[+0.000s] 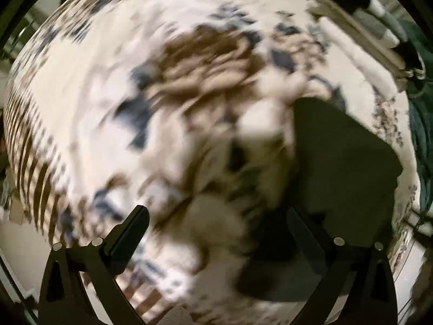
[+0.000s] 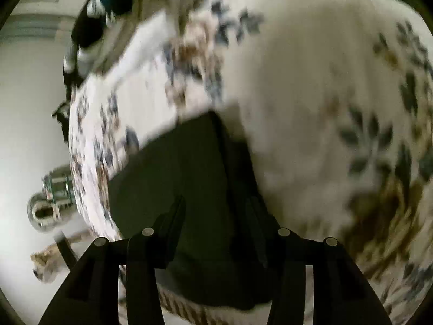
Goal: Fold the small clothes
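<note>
Both views are motion-blurred. A dark green garment (image 1: 343,162) lies folded on a white bedspread (image 1: 81,103) with blue and brown flower print. In the left wrist view it lies at the right, under my right-hand finger. My left gripper (image 1: 216,216) is open and empty above the bedspread, its fingers (image 1: 132,233) wide apart. In the right wrist view the dark green garment (image 2: 176,162) fills the centre. My right gripper (image 2: 216,216) hovers right over it with the fingers (image 2: 173,222) apart and nothing between them.
A pile of dark and white clothes (image 1: 379,13) lies at the far edge of the bed, also in the right wrist view (image 2: 108,0). A metal object (image 2: 51,203) stands on the pale floor left of the bed edge (image 2: 78,162). A small beige item (image 2: 46,265) lies on the floor.
</note>
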`<state>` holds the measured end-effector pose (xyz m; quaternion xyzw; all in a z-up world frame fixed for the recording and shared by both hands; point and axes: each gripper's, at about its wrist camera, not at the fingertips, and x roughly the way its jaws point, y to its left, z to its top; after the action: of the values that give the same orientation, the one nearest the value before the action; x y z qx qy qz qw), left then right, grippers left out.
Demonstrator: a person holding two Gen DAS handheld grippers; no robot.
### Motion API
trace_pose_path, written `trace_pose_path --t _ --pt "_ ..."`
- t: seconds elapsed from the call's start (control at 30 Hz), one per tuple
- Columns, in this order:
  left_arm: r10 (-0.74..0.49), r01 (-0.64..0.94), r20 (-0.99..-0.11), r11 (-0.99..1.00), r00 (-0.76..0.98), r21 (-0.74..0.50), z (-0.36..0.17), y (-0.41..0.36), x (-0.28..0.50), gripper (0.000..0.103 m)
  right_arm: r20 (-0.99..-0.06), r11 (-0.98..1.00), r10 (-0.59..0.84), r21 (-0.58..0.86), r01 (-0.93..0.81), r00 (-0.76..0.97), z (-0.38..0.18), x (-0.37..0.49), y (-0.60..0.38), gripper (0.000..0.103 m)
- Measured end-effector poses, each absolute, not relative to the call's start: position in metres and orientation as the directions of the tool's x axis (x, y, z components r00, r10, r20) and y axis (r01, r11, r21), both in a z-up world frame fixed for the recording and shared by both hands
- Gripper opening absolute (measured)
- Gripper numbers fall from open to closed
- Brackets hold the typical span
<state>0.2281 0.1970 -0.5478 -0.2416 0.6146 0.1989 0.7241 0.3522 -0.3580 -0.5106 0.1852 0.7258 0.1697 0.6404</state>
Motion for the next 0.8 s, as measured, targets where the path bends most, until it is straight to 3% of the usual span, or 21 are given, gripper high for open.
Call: trace_pose_path --t 0.1,0.13,0.17,0.47,0.73,0.8 --pt "0.004 -0.539 -0.984 0.837 0.180 -0.095 -0.545 0.186 0.254 0.103 -0.877 0.890 0.454 0.456 0.029 -0.159 -0.525 0.319 -0.352 0.045" --pt "0.015 -0.518 -0.983 0.851 0.183 -0.083 -0.544 0.179 0.263 0.103 -0.882 0.895 0.443 0.445 0.024 -0.158 -0.528 0.310 -0.351 0.015" --pt "0.023 -0.503 -0.983 0.861 0.184 -0.074 -0.545 0.176 0.270 0.103 -0.886 0.899 0.434 0.438 0.018 -0.163 -0.531 0.304 -0.350 0.002" --pt "0.035 -0.454 -0.985 0.890 0.170 -0.047 -0.548 0.158 0.295 0.103 -0.929 0.927 0.368 0.370 0.067 0.036 -0.494 0.270 -0.388 0.001" --pt "0.059 -0.456 -0.986 0.890 0.156 -0.019 -0.567 0.165 0.327 0.103 -0.899 0.896 0.430 0.414 0.160 -0.082 -0.530 0.271 -0.393 0.002" --pt "0.060 -0.451 -0.986 0.892 0.154 -0.016 -0.568 0.165 0.333 0.103 -0.882 0.877 0.466 0.448 0.175 -0.076 -0.528 0.272 -0.396 0.007"
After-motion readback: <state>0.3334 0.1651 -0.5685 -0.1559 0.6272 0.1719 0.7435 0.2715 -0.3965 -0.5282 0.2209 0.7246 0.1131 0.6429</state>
